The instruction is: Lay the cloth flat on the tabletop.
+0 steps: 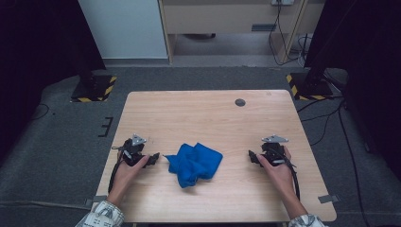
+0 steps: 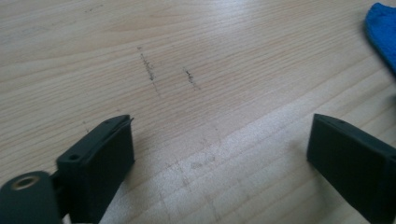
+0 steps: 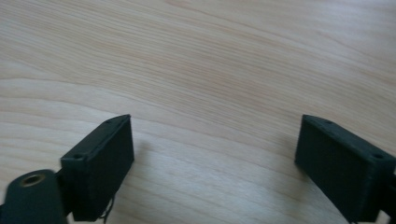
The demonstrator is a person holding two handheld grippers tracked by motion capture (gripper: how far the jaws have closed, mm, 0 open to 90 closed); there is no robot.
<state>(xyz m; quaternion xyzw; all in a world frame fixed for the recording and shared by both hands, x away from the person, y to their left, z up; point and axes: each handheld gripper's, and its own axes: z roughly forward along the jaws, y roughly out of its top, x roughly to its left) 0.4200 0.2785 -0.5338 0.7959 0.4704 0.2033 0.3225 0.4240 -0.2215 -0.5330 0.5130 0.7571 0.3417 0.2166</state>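
A crumpled blue cloth (image 1: 194,162) lies in a heap near the middle front of the wooden table (image 1: 208,113). My left gripper (image 1: 154,159) rests on the table just left of the cloth, jaws wide apart with bare wood between them; a corner of the blue cloth (image 2: 383,32) shows at the upper right of the left gripper view. My right gripper (image 1: 252,157) sits to the right of the cloth, a short gap away, also open over bare wood. In each gripper view the gripper (image 2: 219,144) (image 3: 215,140) holds nothing.
A small dark round spot (image 1: 240,102) sits near the table's far edge. Dark stands with yellow-black striped bases (image 1: 94,89) (image 1: 307,87) flank the table's far corners. Cables trail on the grey floor at the right. Faint scuff marks (image 2: 149,70) mark the wood.
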